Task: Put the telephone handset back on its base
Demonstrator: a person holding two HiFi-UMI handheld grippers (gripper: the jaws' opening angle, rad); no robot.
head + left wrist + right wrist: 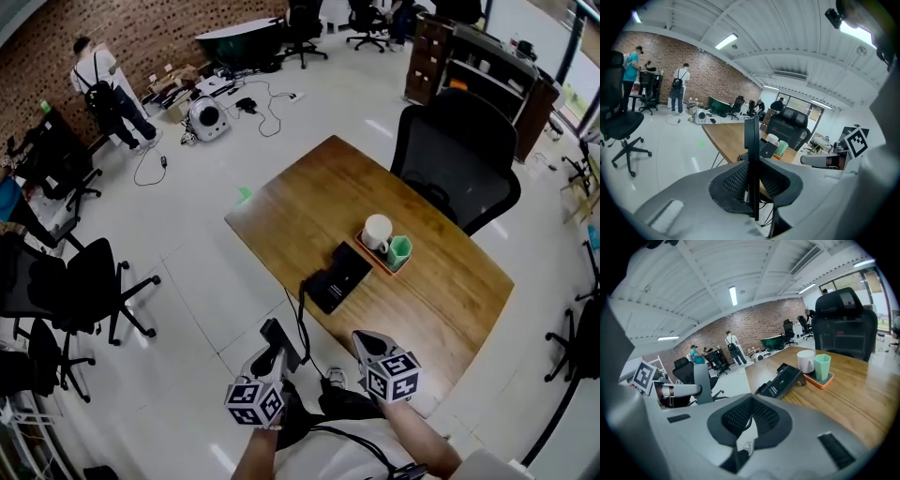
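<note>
We have the handset [751,140] clamped edge-on in our left gripper [752,185], short of the wooden table [441,309] and well apart from the telephone base [336,277]. Our right gripper [750,416] is closed, seemingly on nothing. The carrying and the seating are left to do.

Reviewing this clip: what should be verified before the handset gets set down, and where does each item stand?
1. Handset clamped in left gripper: ok.
2. Base top free: ok.
3. Handset above base: not ok, it is off the table's near edge.
4. Cord untangled: cannot tell.
5. Mug and green cup off the base: ok, beside it.
6. Right gripper empty: ok, jaws together.
</note>
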